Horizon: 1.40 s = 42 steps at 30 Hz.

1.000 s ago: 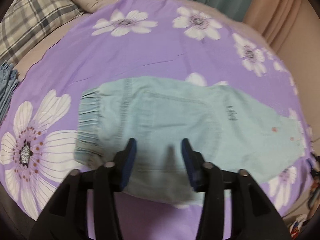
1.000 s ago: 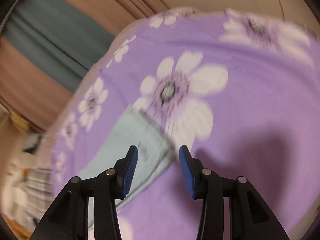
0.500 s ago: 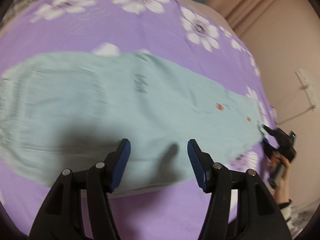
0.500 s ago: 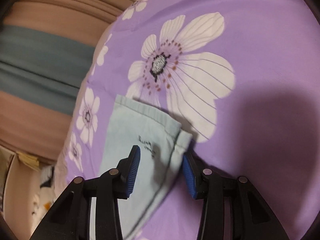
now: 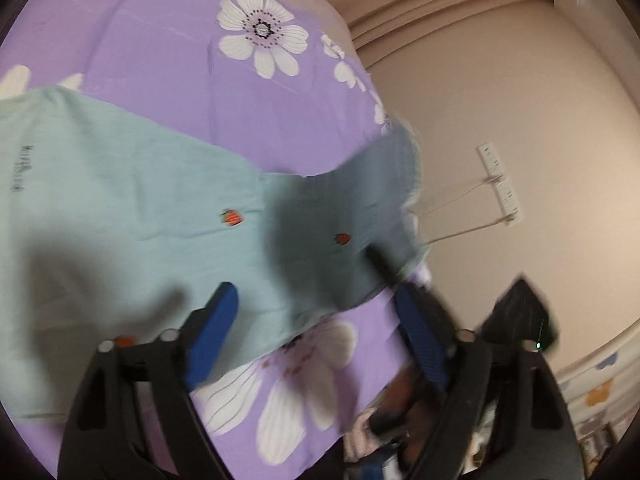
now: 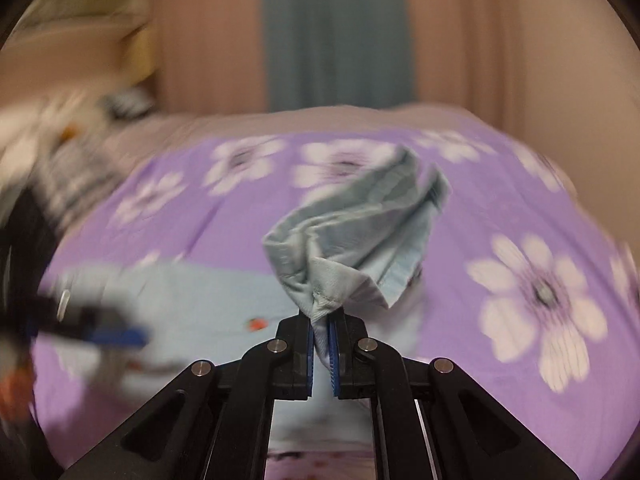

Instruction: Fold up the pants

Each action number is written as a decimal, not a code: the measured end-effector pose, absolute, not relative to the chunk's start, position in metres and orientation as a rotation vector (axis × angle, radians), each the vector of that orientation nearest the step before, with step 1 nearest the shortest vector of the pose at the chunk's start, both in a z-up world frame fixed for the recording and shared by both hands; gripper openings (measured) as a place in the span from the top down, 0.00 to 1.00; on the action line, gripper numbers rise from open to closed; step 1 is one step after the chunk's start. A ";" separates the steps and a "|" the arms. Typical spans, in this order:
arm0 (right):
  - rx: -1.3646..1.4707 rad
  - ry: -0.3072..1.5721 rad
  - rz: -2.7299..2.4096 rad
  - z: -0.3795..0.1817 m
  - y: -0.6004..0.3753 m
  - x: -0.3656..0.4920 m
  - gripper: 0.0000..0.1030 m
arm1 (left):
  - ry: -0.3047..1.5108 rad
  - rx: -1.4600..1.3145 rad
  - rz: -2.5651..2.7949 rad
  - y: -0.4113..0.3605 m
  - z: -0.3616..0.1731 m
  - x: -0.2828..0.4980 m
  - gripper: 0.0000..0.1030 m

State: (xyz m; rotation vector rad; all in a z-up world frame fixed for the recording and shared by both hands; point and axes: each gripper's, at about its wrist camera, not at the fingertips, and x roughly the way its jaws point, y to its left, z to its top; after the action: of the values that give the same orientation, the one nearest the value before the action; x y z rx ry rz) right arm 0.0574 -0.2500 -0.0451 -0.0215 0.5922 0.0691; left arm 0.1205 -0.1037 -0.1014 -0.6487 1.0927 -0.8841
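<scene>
Fold just starting: my right gripper (image 6: 320, 354) pinching and lifting hem of pale-blue cotton pants (image 6: 360, 224); my left gripper (image 5: 320, 340) opening, empty; remaining folds pending.

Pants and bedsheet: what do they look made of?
Pants: thin, soft woven cloth, pale blue-green, matte, maybe light denim or cotton; it bunches and creases where the right gripper pinches the hem, with stitched seams showing. Bedsheet: smooth, thin printed fabric, purple with white flowers, matte, lying nearly flat; fibre unclear.
</scene>
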 end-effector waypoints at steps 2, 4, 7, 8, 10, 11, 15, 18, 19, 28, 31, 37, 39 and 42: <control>-0.104 0.593 0.124 -0.055 -0.226 0.054 0.93 | 1.119 -0.732 -0.905 -0.107 -0.112 0.130 0.19; -0.156 0.613 0.176 -0.068 -0.205 0.055 0.93 | 1.163 -0.808 -0.907 -0.109 -0.128 0.138 0.19; -0.160 0.655 0.238 -0.083 -0.191 0.055 0.93 | 1.244 -0.873 -0.856 -0.109 -0.156 0.149 0.36; -0.169 0.667 0.244 -0.089 -0.187 0.055 0.93 | 1.246 -0.873 -0.846 -0.107 -0.158 0.150 0.47; -0.199 0.673 0.236 -0.095 -0.181 0.054 0.93 | 1.235 -0.815 -0.810 -0.101 -0.157 0.152 0.76; -0.213 0.670 0.224 -0.096 -0.178 0.054 0.93 | 1.220 -0.794 -0.802 -0.097 -0.155 0.152 0.84; -0.206 0.661 0.236 -0.088 -0.169 0.061 0.93 | 1.112 -0.714 -0.776 -0.076 -0.126 0.151 0.84; -0.259 0.624 0.258 -0.085 -0.146 0.061 0.93 | 1.065 -0.649 -0.733 -0.059 -0.120 0.155 0.84; -0.269 0.624 0.270 -0.086 -0.139 0.064 0.93 | 1.074 -0.636 -0.701 -0.052 -0.123 0.156 0.84; -0.267 0.775 0.388 -0.120 -0.104 0.078 0.92 | 1.112 -0.589 -0.541 -0.009 -0.159 0.150 0.86; -0.199 0.844 0.426 -0.116 -0.117 0.083 0.82 | 1.106 -0.546 -0.493 0.007 -0.156 0.146 0.84; 0.057 0.820 0.498 -0.073 -0.181 0.074 0.58 | 1.030 -0.566 -0.507 0.023 -0.129 0.130 0.83; 0.110 0.815 0.449 -0.070 -0.198 0.075 0.58 | 1.019 -0.566 -0.561 0.009 -0.121 0.124 0.82; 0.086 0.860 0.274 -0.081 -0.214 0.086 0.61 | 1.037 -0.514 -0.652 -0.035 -0.117 0.115 0.83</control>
State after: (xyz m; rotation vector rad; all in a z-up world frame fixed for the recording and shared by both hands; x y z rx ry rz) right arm 0.0863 -0.2138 -0.0807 0.0859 0.8599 0.2738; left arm 0.1146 -0.0345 -0.1170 -0.5141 1.0369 -0.6520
